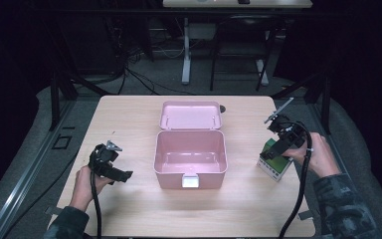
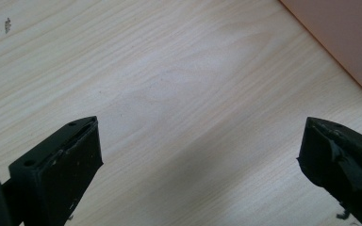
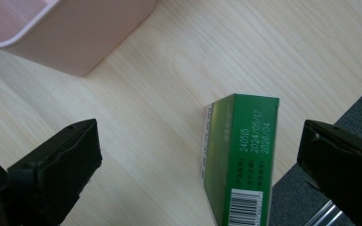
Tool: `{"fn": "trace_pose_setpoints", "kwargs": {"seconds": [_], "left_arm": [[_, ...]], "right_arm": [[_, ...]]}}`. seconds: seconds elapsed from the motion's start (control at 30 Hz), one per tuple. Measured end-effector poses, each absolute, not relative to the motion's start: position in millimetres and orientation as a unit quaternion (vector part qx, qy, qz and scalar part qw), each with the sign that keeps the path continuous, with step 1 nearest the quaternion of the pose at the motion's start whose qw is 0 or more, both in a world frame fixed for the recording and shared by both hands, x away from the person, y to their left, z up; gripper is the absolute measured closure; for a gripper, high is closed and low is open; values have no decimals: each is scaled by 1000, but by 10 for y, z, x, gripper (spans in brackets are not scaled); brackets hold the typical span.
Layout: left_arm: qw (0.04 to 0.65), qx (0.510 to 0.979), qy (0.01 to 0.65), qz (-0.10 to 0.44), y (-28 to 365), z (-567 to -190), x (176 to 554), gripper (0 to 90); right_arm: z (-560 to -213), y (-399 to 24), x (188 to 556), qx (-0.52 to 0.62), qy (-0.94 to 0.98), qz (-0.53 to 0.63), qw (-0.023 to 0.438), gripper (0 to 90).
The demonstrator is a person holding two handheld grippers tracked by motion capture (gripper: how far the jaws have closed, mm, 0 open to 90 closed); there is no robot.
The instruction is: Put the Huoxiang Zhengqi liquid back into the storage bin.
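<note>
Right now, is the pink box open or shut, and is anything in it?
Open and empty: the pink box has its lid swung back flat behind it, and the high view shows a bare pink floor inside.

A pale wood-grain table [image 1: 129,119] carries an open pink box [image 1: 190,158] at its middle, the lid [image 1: 191,115] lying back on the far side. A green carton [image 1: 274,164] stands near the right edge.
</note>
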State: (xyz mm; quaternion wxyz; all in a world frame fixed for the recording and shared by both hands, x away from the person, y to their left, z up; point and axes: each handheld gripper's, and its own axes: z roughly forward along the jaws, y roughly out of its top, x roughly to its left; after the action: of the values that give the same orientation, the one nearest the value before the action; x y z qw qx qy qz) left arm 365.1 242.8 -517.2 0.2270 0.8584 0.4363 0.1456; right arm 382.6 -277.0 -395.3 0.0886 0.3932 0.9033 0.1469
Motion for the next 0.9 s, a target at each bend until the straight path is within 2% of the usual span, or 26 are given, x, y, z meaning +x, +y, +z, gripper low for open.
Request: {"fn": "trace_pose_setpoints", "kwargs": {"seconds": [0.63, 0.77, 0.83, 0.9], "left_arm": [[222, 862, 434, 137, 2413, -5210, 3662, 0], [225, 860, 437, 136, 2417, -5209, 3662, 1], [225, 861, 436, 134, 2418, -5214, 3665, 1], [224, 861, 436, 134, 2416, -5216, 3665, 1]], "right_arm": [[-4182, -2920, 4060, 421, 903, 68, 53, 1], [-4253, -2938, 4099, 425, 902, 56, 52, 53], [-4282, -2944, 4111, 428, 901, 53, 50, 123], [-4310, -2948, 4119, 427, 901, 54, 53, 147]]}}
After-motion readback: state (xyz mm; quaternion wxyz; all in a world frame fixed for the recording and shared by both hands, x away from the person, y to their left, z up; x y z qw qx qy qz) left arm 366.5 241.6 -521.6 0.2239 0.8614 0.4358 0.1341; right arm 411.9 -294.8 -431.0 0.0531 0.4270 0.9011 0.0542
